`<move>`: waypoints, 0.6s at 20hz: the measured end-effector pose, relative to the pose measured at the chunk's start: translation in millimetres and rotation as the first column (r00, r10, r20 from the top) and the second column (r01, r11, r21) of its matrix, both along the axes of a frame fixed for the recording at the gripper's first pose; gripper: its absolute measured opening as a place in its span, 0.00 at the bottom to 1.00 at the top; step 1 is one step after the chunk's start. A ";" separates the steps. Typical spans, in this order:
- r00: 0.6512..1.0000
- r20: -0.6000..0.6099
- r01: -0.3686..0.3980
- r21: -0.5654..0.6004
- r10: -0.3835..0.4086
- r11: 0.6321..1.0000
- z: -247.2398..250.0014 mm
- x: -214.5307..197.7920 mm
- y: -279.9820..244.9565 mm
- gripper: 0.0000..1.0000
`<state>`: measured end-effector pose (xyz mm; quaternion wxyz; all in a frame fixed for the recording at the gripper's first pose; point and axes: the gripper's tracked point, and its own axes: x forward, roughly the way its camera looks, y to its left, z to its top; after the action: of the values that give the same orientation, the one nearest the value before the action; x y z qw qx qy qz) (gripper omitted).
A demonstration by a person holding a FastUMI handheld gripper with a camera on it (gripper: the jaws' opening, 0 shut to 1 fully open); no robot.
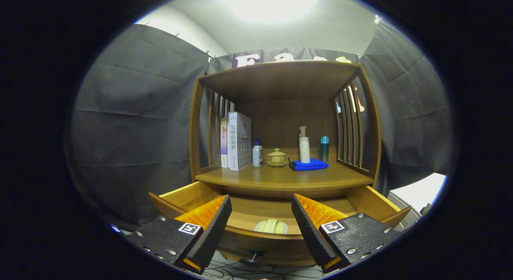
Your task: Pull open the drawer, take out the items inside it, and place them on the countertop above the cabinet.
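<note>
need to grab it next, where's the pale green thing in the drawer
In the gripper view, the pale green item lies in the open drawer, just behind its front edge, between the open gripper fingers.

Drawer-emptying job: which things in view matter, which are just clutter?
Job:
- drawer, already pulled open
- pale green item inside it, between the fingers
- countertop
- gripper, open, holding nothing

Clutter on the countertop:
- books
- white bottle
- lidded cup
- pump bottle
- teal bottle
- blue cloth
</note>
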<state>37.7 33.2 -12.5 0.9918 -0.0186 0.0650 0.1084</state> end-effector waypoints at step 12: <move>0.943 -0.331 -0.033 0.020 0.037 0.999 -34.7 78.0 -3.3 0.92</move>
<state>115.7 29.9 -47.2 0.9648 0.0058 0.2296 0.1281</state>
